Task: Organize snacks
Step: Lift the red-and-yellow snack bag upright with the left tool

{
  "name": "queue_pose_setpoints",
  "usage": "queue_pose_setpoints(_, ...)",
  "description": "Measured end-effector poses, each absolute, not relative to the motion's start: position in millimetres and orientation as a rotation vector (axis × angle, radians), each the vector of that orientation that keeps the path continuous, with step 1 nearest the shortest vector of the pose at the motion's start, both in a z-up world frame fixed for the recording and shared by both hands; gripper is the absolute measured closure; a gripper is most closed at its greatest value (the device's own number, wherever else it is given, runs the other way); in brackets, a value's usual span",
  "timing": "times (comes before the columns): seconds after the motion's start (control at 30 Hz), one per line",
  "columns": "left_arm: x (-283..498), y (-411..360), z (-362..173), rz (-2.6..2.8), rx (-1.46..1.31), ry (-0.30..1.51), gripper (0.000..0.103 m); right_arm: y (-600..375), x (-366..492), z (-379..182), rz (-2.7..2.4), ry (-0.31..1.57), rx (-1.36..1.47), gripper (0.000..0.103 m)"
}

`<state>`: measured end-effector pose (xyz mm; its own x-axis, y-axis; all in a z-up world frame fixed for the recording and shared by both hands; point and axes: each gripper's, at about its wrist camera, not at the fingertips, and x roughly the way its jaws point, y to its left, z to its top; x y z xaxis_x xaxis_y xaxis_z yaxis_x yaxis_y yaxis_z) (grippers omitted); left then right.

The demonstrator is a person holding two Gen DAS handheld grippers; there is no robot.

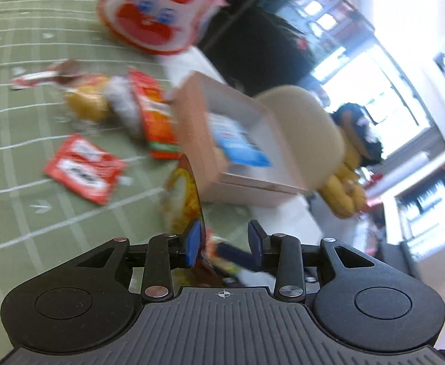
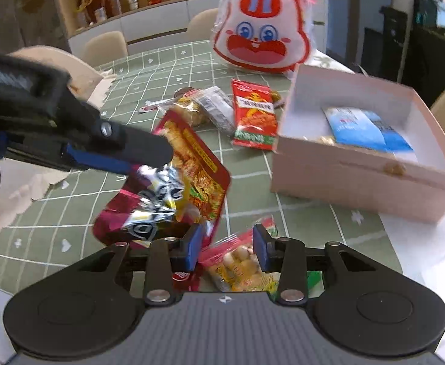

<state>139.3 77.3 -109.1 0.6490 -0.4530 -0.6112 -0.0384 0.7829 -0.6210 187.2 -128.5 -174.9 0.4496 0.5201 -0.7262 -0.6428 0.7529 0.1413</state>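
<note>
Green checked tablecloth [image 2: 167,70] bears snacks beside pink box [image 2: 359,176].

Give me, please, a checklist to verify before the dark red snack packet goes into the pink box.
1. Left gripper grips the dark red packet: not ok. The jaws stand apart, and the packet's edge touches only one pad.
2. Pink box is open: ok, nothing covers it.
3. Room inside the box: ok. The blue packet lies at one side, with bare floor beside it.
4. Right gripper is free: ok. The jaws are open, and the pink sausage packet sits between them, not clamped.
5. Dark red packet rests on the table: cannot tell.
</note>
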Motion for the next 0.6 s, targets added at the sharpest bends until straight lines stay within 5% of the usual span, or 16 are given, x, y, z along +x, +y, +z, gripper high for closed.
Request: queue_pose_setpoints(0.6,155,16,-109,-0.15,-0.343,0.952,0.062,-147,169,-174,0.756,0.786,-0.138,0.065)
